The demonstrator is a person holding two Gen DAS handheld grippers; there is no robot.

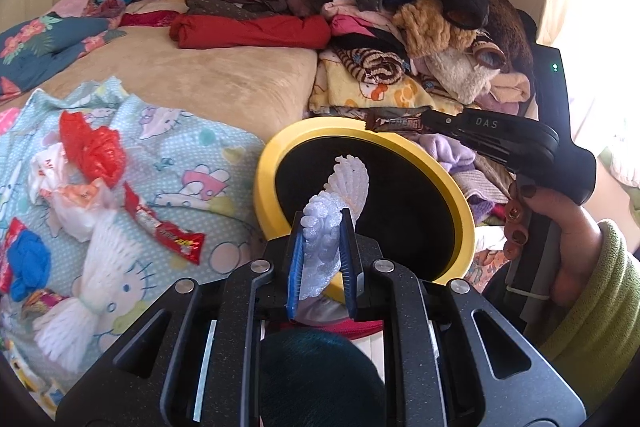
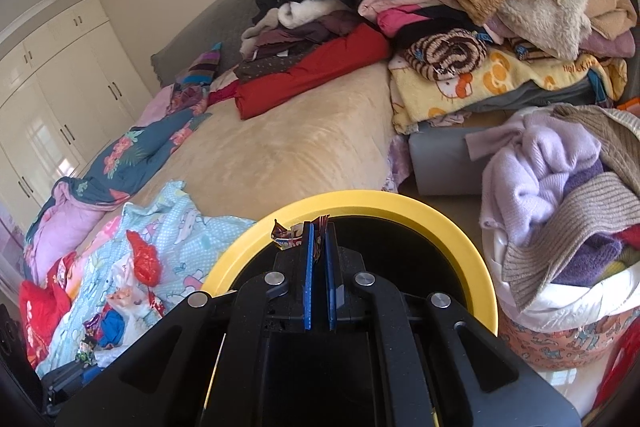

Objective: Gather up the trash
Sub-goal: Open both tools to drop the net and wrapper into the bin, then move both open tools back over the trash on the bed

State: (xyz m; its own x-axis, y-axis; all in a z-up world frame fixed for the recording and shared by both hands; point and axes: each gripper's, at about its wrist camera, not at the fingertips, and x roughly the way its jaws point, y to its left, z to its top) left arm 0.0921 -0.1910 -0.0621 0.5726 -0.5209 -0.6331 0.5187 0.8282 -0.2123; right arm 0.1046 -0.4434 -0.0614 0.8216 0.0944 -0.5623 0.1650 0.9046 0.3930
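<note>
A yellow-rimmed bin (image 1: 266, 163) with a black inside stands by the bed. My left gripper (image 1: 322, 223) is shut on a white foam net sleeve (image 1: 348, 175) that sticks up over the bin's mouth. In the left wrist view my right gripper (image 1: 430, 121) reaches over the bin's far rim, shut on a brown snack wrapper (image 1: 394, 124). In the right wrist view the same wrapper (image 2: 294, 233) is crumpled between the blue pads of my right gripper (image 2: 319, 227), above the bin's rim (image 2: 472, 251). More trash lies on the light-blue cartoon blanket (image 1: 192, 155): a red plastic bag (image 1: 92, 147), a red candy wrapper (image 1: 168, 231), another foam net (image 1: 92, 287).
A tall pile of clothes (image 1: 400, 7) covers the bed's right side. A tan blanket (image 1: 224, 75) lies in the middle. A basket of knitwear (image 2: 560, 187) stands right of the bin. A hand in a green sleeve (image 1: 592, 307) holds the right gripper. White wardrobes (image 2: 60, 87) line the far wall.
</note>
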